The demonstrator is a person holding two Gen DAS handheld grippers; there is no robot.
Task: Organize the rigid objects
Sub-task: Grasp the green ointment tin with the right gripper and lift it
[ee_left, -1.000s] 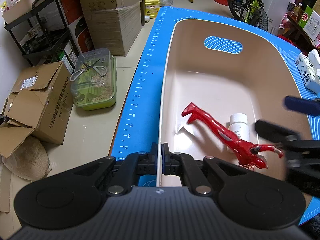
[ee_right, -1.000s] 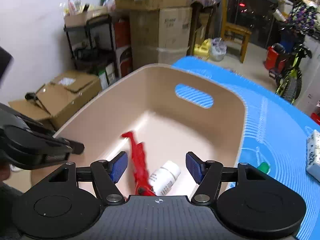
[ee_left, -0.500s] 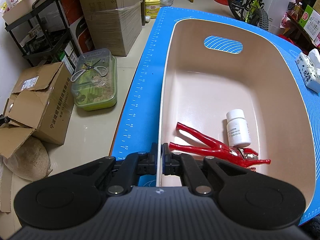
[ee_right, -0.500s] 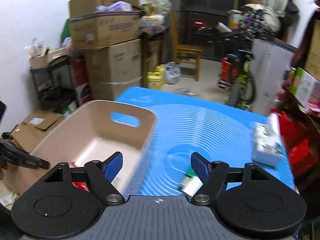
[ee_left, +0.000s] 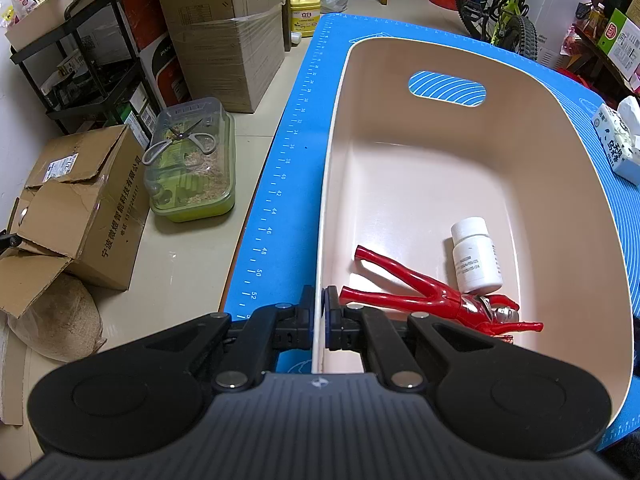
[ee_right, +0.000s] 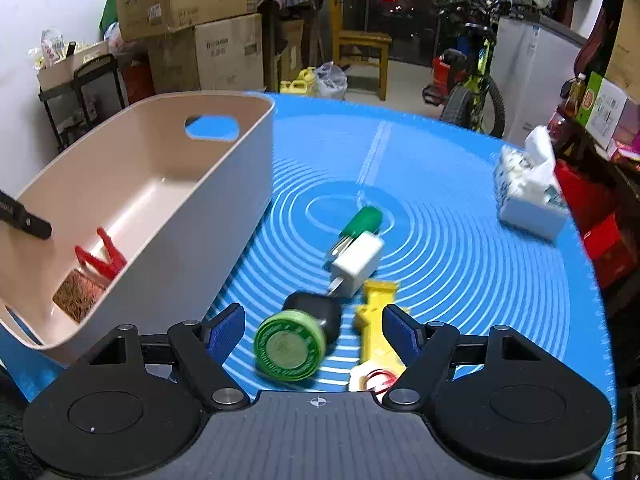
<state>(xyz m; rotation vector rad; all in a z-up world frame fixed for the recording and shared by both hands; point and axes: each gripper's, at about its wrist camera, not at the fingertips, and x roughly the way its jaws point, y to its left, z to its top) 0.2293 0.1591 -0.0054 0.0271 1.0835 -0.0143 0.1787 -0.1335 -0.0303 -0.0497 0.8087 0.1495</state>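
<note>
Bin sits on the blue mat, left gripper clamped on its near wall — one finger outside, one inside. Inside the bin: red figure lying flat, white bottle on its side just beside it, touching or nearly so. Right gripper is spread wide above the mat — nothing held. Between its fingers: green-capped black item and yellow toy. Farther out, white plug touching a green piece. Tissue pack lies well apart, at the mat's right edge.
</note>
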